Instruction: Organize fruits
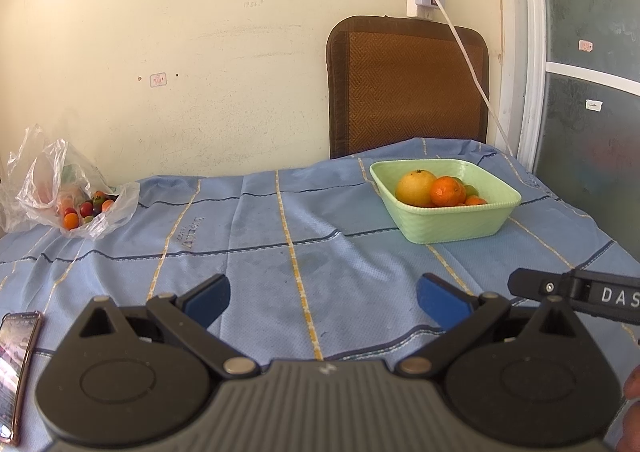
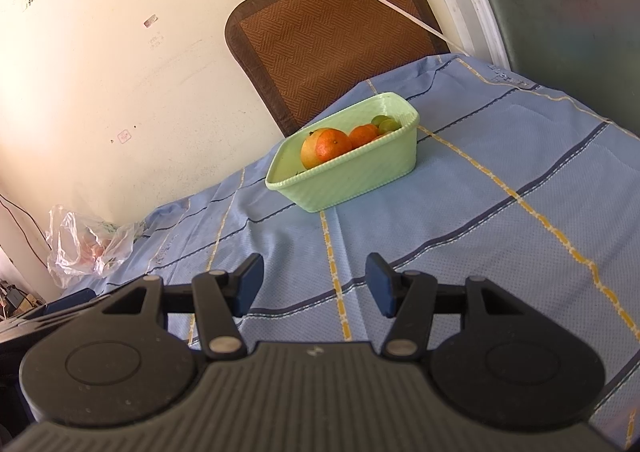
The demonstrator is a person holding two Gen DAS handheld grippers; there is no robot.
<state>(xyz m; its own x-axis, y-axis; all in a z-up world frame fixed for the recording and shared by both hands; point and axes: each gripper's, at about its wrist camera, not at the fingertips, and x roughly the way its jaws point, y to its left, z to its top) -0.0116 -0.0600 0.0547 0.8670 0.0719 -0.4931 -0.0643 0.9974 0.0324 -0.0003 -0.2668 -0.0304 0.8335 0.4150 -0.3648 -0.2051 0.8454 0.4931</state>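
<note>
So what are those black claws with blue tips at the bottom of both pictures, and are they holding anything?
They are two hand-held grippers, not a robot; a person carries one in each hand, each with its own camera. One picture looks past the left gripper, the other past the right gripper. Both are open and hold nothing. On the blue tablecloth stand a green basket with oranges and small green fruits, and a plastic bag of small tomatoes. A phone lies at the edge.

Bare cloth (image 1: 280, 244) ahead; basket (image 1: 452, 224) far right; bag (image 1: 80, 196) far left.
</note>
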